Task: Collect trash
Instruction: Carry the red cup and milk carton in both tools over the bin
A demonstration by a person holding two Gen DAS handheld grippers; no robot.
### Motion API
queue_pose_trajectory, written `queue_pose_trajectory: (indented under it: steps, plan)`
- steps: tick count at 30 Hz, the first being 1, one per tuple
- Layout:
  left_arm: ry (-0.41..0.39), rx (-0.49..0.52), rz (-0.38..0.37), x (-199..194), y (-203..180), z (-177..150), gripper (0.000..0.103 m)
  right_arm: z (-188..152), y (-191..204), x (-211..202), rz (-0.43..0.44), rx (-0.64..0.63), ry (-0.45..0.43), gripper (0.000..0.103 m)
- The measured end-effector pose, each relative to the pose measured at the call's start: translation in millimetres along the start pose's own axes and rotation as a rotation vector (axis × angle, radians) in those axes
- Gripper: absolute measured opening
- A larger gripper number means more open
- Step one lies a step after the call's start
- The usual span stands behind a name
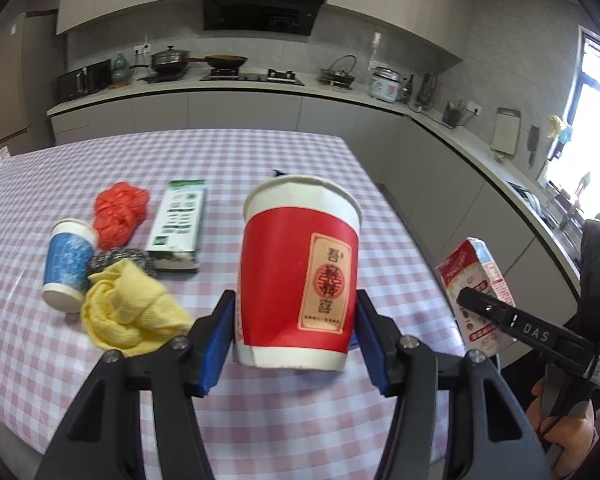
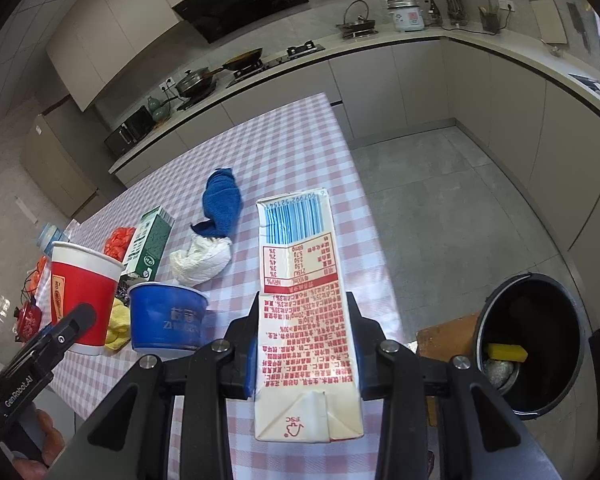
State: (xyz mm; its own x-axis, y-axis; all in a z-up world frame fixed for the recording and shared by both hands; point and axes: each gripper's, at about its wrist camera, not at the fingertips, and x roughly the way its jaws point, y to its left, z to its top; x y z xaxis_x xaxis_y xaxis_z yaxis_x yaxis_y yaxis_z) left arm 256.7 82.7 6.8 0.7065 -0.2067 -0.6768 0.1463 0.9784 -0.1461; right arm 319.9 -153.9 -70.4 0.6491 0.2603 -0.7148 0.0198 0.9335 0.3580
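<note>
A red paper cup (image 1: 298, 276) is being pinched by the left hand-held gripper (image 1: 296, 338) and a milk carton (image 2: 306, 320) by the right hand-held gripper (image 2: 306, 350), so carrying past the table's (image 2: 300, 152) right edge to the bin (image 2: 532, 344) is probably being called for next.

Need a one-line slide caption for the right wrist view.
Right gripper clamps a red-and-white drink carton above the checked table, black trash bin at right.
</note>
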Motion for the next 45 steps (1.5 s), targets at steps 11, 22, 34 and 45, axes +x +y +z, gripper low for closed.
queue_pose_trajectory:
  steps: [11, 22, 34, 45]
  plan:
    - [0.035, 0.123, -0.154, 21, -89, 1, 0.058, -4, -82, -49, -0.101, 0.118, -0.058, 0.037]
    - [0.145, 0.241, -0.315, 59, -191, -20, 0.058, -27, -180, -86, -0.232, 0.254, -0.063, 0.037]
    - [0.3, 0.301, -0.312, 124, -273, -70, 0.058, -58, -279, -71, -0.282, 0.352, 0.031, 0.037]
    - [0.404, 0.288, -0.25, 183, -303, -102, 0.06, -65, -341, -13, -0.244, 0.346, 0.142, 0.037]
